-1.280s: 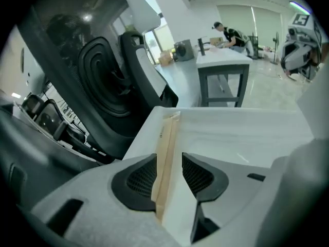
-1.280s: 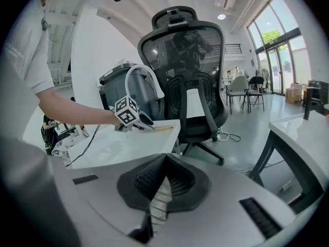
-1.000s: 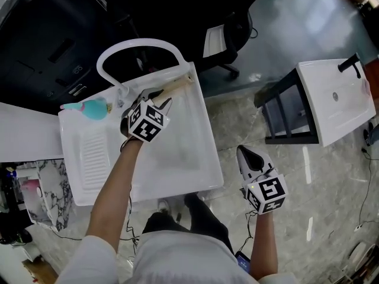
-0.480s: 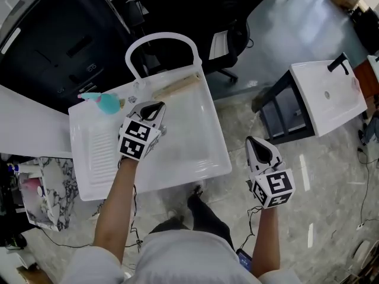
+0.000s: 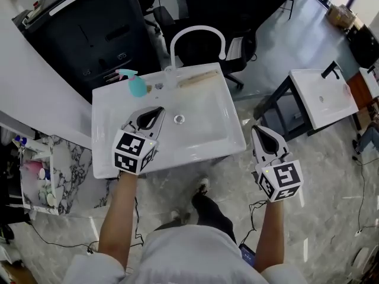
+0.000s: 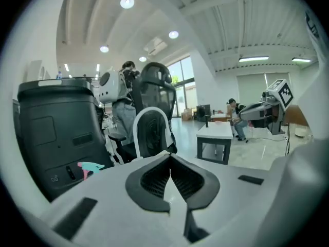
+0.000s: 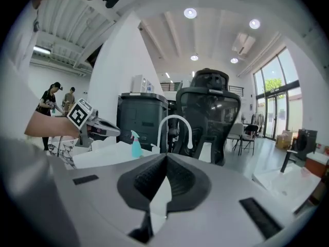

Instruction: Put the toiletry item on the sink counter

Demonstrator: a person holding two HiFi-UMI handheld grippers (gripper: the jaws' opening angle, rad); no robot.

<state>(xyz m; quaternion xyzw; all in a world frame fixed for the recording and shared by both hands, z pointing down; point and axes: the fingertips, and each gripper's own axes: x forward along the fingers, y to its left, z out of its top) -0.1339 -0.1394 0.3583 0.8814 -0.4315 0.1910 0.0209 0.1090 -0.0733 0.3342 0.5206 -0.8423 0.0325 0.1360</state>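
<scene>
Toiletry item [image 5: 198, 79], long, pale tan

I get bright, even light from round ceiling lamps [image 6: 127, 2] and tall windows [image 7: 271, 94]. Both gripper views bend hard toward dark round edges. Glare streaks the polished floor [image 5: 331, 176].

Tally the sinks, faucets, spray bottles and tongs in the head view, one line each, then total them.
Sinks: 2 (near sink, far sink)
Faucets: 2 (white faucet, black faucet)
Spray bottles: 1 (teal spray bottle)
Tongs: 2 (left tongs, right tongs, both shut, empty)
Total: 7
</scene>
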